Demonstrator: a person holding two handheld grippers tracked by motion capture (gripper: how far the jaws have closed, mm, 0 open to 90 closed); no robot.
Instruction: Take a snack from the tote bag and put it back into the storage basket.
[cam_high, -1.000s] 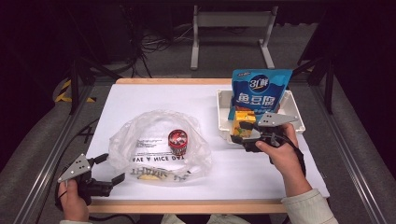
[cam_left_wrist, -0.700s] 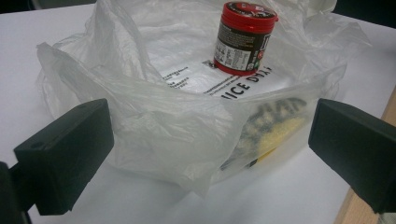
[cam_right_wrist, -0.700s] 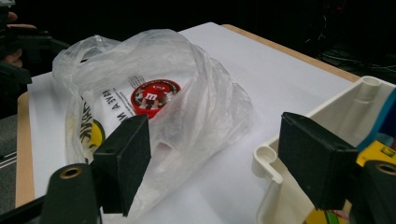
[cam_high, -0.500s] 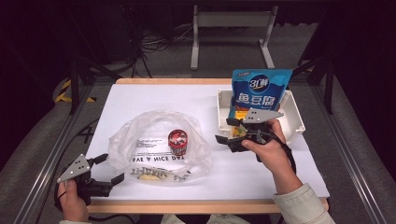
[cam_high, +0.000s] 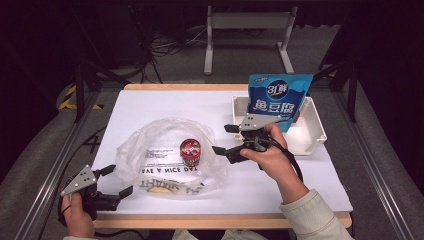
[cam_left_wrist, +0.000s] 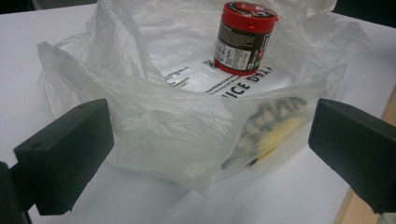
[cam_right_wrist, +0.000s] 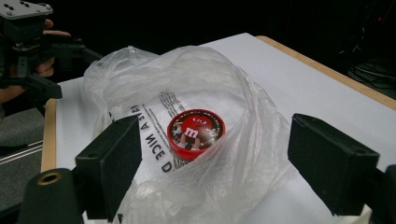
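One white table (cam_high: 160, 107), wood-edged, stands among dark floor cables (cam_high: 170, 47).

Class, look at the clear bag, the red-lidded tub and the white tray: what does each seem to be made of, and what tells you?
Clear bag: thin, glossy plastic film; translucent, crumpled. Red-lidded tub: probably smooth plastic with a printed label. White tray: apparently rigid matte plastic; even rim.
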